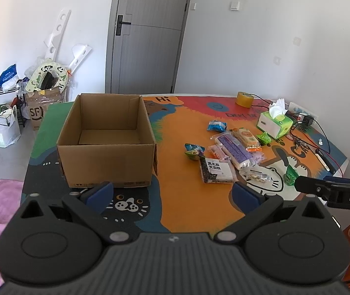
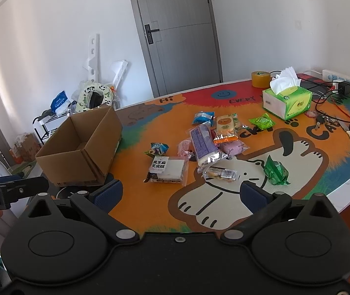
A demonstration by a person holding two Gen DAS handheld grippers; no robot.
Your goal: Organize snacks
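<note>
Both tools gape wide, holding nothing. Snacks (image 2: 199, 145) lie ahead of the right tool (image 2: 181, 193), nearer it; the cardboard box (image 1: 106, 142) sits left, before the left tool (image 1: 172, 191).

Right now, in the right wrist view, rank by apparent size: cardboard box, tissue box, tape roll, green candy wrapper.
1. cardboard box
2. tissue box
3. green candy wrapper and tape roll look about alike; the wrapper is nearer the camera, so I won't rank them.
</note>
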